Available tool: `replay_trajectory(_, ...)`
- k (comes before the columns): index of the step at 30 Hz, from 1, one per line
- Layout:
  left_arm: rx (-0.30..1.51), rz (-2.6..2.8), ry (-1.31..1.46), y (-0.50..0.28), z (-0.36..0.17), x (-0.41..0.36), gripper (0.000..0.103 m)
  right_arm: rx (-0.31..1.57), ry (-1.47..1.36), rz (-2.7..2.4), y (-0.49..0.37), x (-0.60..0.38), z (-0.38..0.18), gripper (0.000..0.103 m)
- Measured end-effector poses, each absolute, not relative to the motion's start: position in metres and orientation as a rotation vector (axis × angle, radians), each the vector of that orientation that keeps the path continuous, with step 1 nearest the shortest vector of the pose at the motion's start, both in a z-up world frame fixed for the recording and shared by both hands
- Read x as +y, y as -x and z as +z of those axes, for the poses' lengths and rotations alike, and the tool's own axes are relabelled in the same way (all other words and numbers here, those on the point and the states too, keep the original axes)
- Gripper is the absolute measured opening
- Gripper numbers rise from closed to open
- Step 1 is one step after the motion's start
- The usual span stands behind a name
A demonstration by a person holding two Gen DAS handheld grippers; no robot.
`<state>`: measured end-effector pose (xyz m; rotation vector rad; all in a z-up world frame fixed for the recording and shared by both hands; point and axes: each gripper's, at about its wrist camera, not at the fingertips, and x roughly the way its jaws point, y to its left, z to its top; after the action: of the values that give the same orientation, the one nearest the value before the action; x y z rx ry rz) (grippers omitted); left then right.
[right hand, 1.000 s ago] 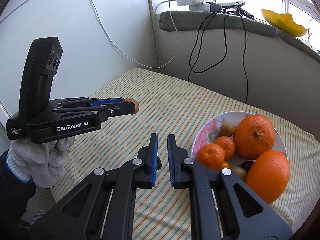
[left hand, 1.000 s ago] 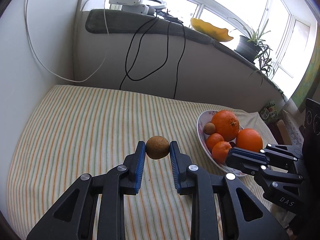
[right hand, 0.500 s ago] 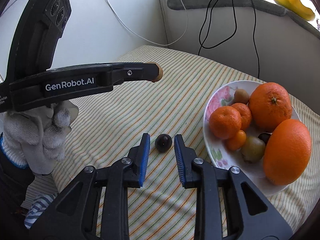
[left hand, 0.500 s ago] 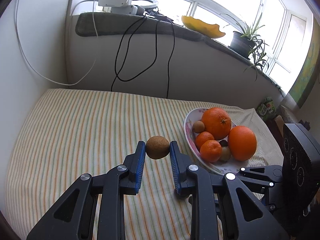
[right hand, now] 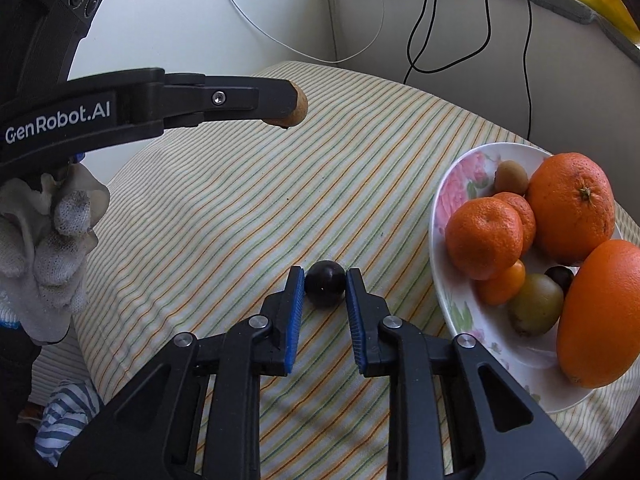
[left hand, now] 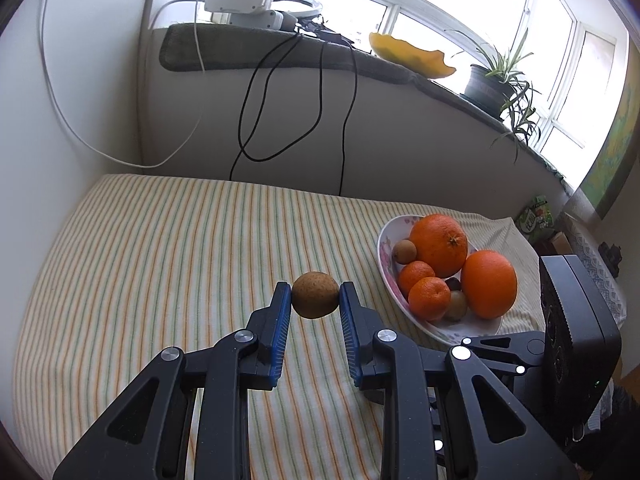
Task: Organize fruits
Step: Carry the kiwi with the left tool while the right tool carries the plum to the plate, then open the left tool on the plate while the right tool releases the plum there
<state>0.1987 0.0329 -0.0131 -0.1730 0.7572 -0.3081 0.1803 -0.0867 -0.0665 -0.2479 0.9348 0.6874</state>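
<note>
- While the left gripper [left hand: 315,296] hangs above the striped cloth [left hand: 168,248], its blue pads are clenched on a brown kiwi [left hand: 315,294], which is lifted clear of the cloth.
- From the right wrist view, that same left gripper [right hand: 280,98] reaches in from the left, with the kiwi [right hand: 298,110] showing at its tip and a white-gloved hand [right hand: 48,216] below its body.
- Low over the cloth [right hand: 224,200], the right gripper [right hand: 325,286] has a small dark round fruit [right hand: 325,289] between its fingertips; the pads sit right at the fruit's sides, but whether they truly press it I cannot tell.
- To the right stands a flowered bowl [right hand: 452,184], near the dark fruit but not touching it.
- Inside the bowl lie two large oranges [right hand: 572,204], small mandarins [right hand: 482,236], two kiwis and another dark fruit.
- On the sill behind are black cables [left hand: 256,112], a yellow dish [left hand: 412,56] and a potted plant [left hand: 492,80].
</note>
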Motion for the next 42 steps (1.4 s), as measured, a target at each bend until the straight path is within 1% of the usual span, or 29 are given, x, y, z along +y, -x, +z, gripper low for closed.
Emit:
replay_trajectory(4, 0.756, -0.319, 0.170, -0.199, -0.012, 0.028, 0.023, 0.923, 0.223, 0.683, -0.178, -0.092, -0.062, 0.021)
replay_trajectory(18, 0.751, -0.389, 0.141, -0.208, -0.005, -0.012, 0.023, 0.778, 0.170, 0.548, -0.162, -0.161, -0.005, 0.021)
replay_trajectory(30, 0.753, -0.474, 0.089, -0.218, 0.002, -0.069, 0.023, 0.764, 0.159, 0.507, -0.161, -0.187, -0.001, 0.021)
replay_trajectory(39, 0.746, -0.499, 0.049, -0.219, 0.007, -0.092, 0.024, 0.758, 0.153, 0.500, -0.163, -0.191, -0.001, 0.022)
replay_trajectory(40, 0.746, -0.498, 0.044, -0.218, 0.007, -0.093, 0.026, 0.754, 0.155, 0.499, -0.163, -0.191, -0.001, 0.022)
replay_trajectory(41, 0.743, -0.495, 0.042, -0.217, 0.008, -0.094, 0.031, 0.754, 0.158, 0.498, -0.163, -0.191, -0.001, 0.022)
replay_trajectory(42, 0.741, -0.494, 0.043, -0.217, 0.008, -0.094, 0.034, 0.754, 0.158, 0.498, -0.163, -0.191, -0.001, 0.022)
